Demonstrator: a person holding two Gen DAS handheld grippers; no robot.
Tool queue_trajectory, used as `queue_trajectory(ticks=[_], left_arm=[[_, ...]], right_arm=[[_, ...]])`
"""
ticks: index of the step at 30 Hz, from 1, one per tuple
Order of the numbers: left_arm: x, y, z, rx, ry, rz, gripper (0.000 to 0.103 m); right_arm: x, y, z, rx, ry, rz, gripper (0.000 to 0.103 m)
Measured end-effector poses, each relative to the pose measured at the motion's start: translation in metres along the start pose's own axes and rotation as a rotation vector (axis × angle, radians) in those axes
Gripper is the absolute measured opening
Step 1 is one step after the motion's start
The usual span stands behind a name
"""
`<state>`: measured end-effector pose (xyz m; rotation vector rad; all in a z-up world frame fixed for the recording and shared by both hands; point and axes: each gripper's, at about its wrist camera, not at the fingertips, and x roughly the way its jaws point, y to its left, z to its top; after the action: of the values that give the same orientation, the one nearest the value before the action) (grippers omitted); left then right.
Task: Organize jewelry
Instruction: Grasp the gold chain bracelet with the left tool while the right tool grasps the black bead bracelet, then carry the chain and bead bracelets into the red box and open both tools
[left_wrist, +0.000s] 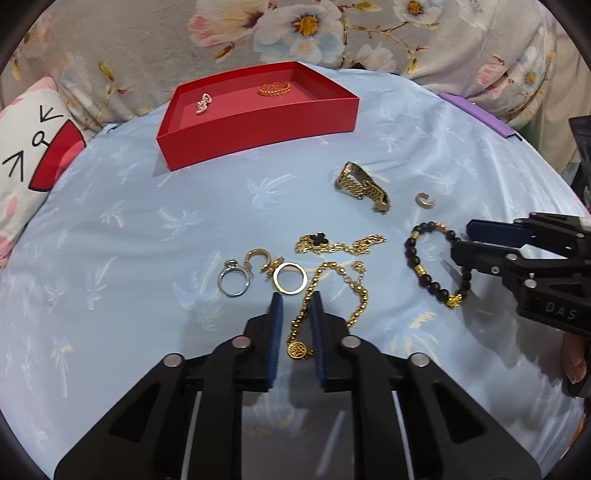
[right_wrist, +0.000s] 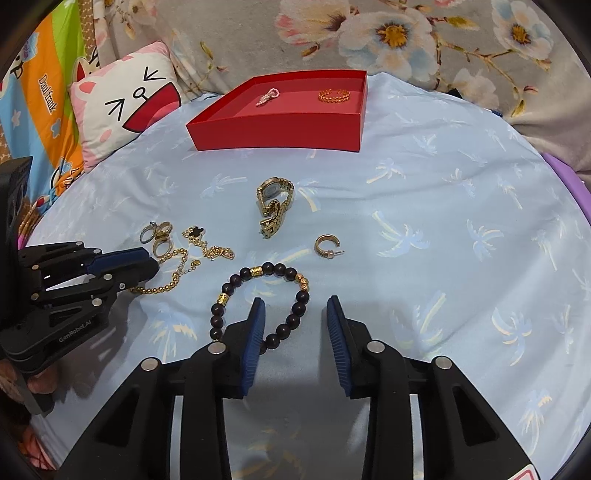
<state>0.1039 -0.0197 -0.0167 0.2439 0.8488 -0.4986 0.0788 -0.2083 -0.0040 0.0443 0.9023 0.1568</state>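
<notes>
Two pieces already lie in the red tray (left_wrist: 258, 144) at the upper middle of my left view: a pearl piece (left_wrist: 204, 103) on its left and a gold band (left_wrist: 274, 89) further right. The remaining jewelry sits loose on the blue palm-print cloth (left_wrist: 129, 229). My left gripper (left_wrist: 296, 306) is narrowly parted, its blue pads either side of a gold bead chain (left_wrist: 325, 291) whose round pendant lies between the fingers. Just beyond are a gold ring (left_wrist: 290, 278) and a silver ring (left_wrist: 233, 282). My right gripper (right_wrist: 295, 310) stands wide, straddling one side of a dark bead bracelet (right_wrist: 258, 299) at lower centre. A gold hoop earring (right_wrist: 327, 245) lies just above it, a gold watch (right_wrist: 275, 205) higher still. A cartoon pillow (right_wrist: 125, 110) rests at upper left.
</notes>
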Motion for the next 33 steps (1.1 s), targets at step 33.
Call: queue_trajectory(ticks=[33], left_arm=[[-0.046,0.005,0.014,-0.02,-0.152,-0.06,0.003]], right_arm=[[-0.013,-0.009,0.006,0.033,-0.069,0.009,0.007]])
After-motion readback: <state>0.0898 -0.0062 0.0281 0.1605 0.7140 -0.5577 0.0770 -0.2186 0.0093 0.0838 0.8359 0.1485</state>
